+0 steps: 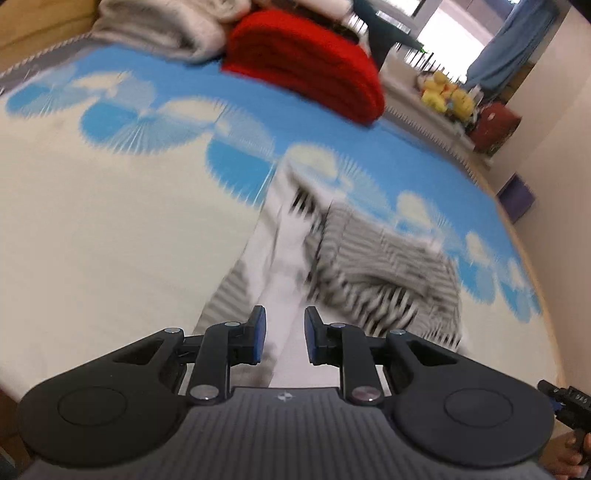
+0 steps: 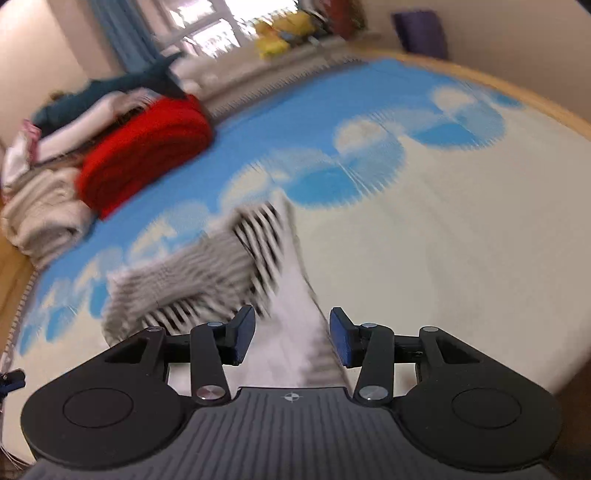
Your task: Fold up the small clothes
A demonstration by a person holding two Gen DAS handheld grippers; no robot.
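Observation:
A small garment, white with grey and black-and-white striped parts (image 1: 369,266), lies rumpled on the blue-and-cream bedspread (image 1: 110,206). My left gripper (image 1: 284,332) is open, its blue pads either side of the garment's white near end, not closed on it. In the right wrist view the same garment (image 2: 207,273) stretches away to the left. My right gripper (image 2: 291,336) is open over its white and striped near edge. Both views are motion-blurred.
A folded red blanket (image 1: 306,70) and a grey-white blanket (image 1: 170,26) lie at the far side of the bed. Yellow plush toys (image 1: 447,96) sit on a sill by the window. The bed's wooden edge (image 2: 535,99) curves on the right.

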